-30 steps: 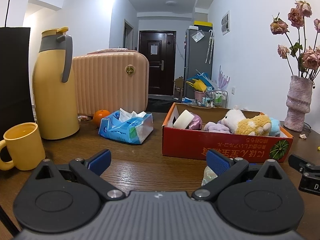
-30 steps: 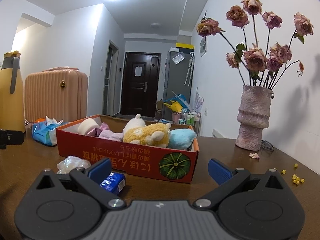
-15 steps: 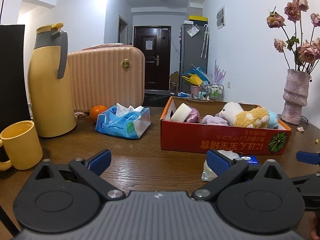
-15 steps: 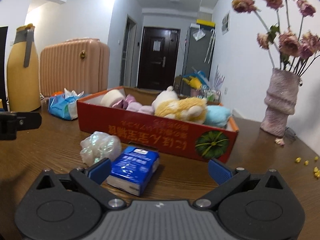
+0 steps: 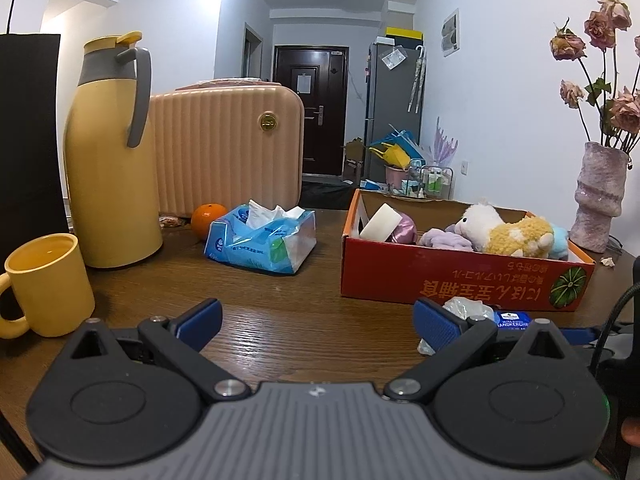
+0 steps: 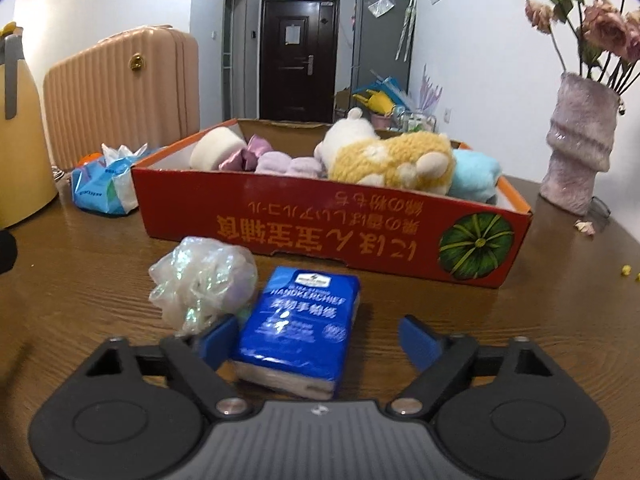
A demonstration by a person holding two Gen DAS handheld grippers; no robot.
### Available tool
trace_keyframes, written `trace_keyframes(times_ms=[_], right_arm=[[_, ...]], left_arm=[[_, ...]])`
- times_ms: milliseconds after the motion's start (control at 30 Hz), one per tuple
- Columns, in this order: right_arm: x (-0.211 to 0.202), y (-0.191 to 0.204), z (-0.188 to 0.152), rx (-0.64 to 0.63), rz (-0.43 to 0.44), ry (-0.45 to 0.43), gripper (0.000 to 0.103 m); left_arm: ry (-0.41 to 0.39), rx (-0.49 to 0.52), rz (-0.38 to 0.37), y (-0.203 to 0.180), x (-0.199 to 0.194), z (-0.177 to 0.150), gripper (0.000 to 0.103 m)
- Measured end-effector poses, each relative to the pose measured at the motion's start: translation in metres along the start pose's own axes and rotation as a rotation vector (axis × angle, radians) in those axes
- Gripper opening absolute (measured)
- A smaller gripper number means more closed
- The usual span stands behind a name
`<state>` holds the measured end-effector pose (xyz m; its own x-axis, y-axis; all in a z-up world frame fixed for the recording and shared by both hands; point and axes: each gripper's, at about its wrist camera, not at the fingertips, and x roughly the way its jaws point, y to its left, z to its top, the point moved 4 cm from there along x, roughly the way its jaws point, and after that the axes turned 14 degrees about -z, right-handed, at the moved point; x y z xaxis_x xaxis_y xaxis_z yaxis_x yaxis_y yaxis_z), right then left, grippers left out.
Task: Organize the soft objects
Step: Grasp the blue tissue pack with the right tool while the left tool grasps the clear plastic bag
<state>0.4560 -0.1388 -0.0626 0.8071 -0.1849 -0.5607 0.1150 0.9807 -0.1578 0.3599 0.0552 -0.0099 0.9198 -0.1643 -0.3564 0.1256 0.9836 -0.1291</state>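
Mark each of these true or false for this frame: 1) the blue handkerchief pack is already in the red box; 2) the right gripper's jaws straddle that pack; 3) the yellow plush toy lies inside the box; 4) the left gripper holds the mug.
1) False. The blue handkerchief pack lies on the table in front of the red box.
2) True. The right gripper has just been closing around it; a gap remains on one side.
3) True. The yellow plush toy is inside.
4) False. The left gripper is open and empty; the mug stands apart.
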Motion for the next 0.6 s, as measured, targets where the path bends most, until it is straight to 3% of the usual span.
trace_keyframes(times_ms=[67, 100, 600], right_arm=[[0.001, 0.0, -0.001, 0.004, 0.015, 0.016, 0.064], [0.002, -0.001, -0.002, 0.007, 0.028, 0.029, 0.052], [-0.008, -0.02, 0.002, 0.043, 0.029, -0.035, 0.051]], left_arm=[[0.002, 0.003, -0.001, 0.0, 0.001, -0.001, 0.103], [0.004, 0.003, -0.001, -0.001, 0.001, -0.001, 0.103], [0.039, 0.024, 0.035, -0.004, 0.013, -0.008, 0.103]])
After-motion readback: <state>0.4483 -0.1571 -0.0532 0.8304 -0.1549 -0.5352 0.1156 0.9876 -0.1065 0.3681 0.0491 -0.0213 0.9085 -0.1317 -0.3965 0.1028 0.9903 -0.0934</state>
